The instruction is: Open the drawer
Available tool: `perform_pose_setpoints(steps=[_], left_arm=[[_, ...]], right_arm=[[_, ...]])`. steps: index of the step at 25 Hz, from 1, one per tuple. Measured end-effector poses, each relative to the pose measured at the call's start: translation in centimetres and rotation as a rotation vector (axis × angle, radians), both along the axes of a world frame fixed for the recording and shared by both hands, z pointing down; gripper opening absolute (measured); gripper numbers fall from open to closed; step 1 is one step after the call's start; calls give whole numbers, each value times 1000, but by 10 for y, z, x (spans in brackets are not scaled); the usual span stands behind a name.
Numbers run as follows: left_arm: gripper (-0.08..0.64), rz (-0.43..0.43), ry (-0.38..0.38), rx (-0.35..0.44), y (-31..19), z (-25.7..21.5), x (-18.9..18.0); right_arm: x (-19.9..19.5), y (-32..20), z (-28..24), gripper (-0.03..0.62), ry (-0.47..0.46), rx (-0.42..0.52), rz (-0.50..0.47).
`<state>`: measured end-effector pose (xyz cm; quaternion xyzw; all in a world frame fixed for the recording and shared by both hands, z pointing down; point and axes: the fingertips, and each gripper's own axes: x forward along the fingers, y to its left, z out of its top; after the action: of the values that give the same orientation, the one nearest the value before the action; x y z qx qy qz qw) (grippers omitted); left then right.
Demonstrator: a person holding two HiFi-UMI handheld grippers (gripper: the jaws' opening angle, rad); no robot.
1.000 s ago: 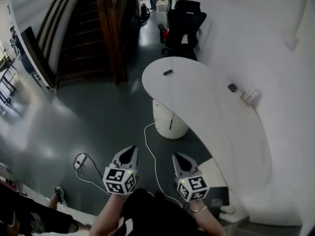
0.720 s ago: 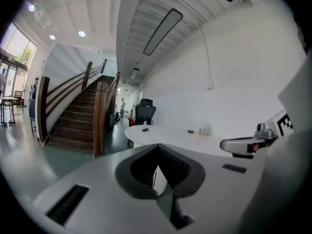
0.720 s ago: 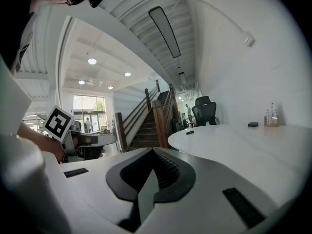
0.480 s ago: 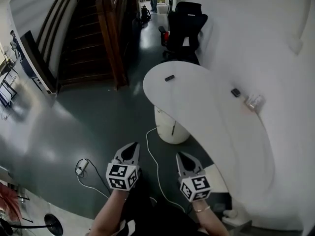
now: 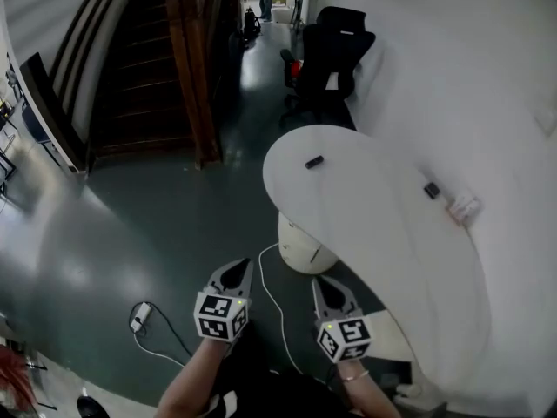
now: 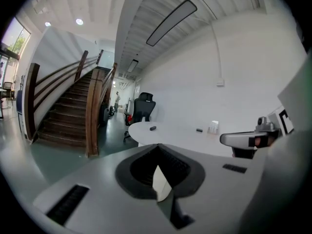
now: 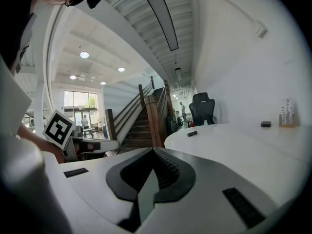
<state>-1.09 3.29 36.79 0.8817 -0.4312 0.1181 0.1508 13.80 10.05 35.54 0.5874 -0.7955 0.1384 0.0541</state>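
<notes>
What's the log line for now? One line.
left tool: shut, empty | right tool: shut, empty | both over floor, near table

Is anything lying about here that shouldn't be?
Only a loose white cable and a plug block lying on the floor near the table, where someone could trip. Nothing looks spilled or broken.

Drawer: cannot be made out, open or shut unclear. Likely housing is the white rounded pedestal [image 5: 298,252], upright on the dark floor [image 5: 157,225], its top tucked under the near end of the white oval table [image 5: 383,233].
</notes>
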Motion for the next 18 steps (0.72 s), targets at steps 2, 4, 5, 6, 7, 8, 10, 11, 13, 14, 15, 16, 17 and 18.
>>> perform_pose_setpoints(steps=[2,4,5,6,7,8,10,11,13,14,15,16,17,18], left_arm=[[3,29,-4,3,-25,2,-8],[3,56,-8,6,-51,5,-15],[3,67,-8,4,-64,8,-17],[3,77,-8,1,-77,10,-19],[3,88,-9,-2,-88,12,-20],[3,101,-11,-3,-99,15,-20],[3,133,-22,-4,-117,21,-17],[3,148,-29,-5,-126,25,-15],[3,172,-39,-16,-139,35,-10],[3,183,-44,-24,-145,41,-8],[3,193,-50,-31,-150,48,-5],[3,202,-57,-37,-155,55,-3],[3,211,-63,-41,-159,63,0],[3,217,-68,-47,-164,70,3]], right_arm=[[-10,-23,1,3,1,-6,25],[-19,-46,3,3,11,-4,45],[-23,-57,4,3,17,0,53],[-26,-67,4,3,20,4,62],[-29,-76,6,3,23,4,70],[-31,-84,8,3,26,1,81],[-32,-95,14,3,32,-14,111],[-31,-100,19,3,32,-27,129],[-31,-108,28,3,35,-48,146],[-32,-112,32,3,41,-57,146],[-32,-116,36,3,47,-65,146],[-32,-120,40,3,50,-72,148],[-32,-124,46,3,51,-78,149],[-31,-127,52,3,49,-86,151]])
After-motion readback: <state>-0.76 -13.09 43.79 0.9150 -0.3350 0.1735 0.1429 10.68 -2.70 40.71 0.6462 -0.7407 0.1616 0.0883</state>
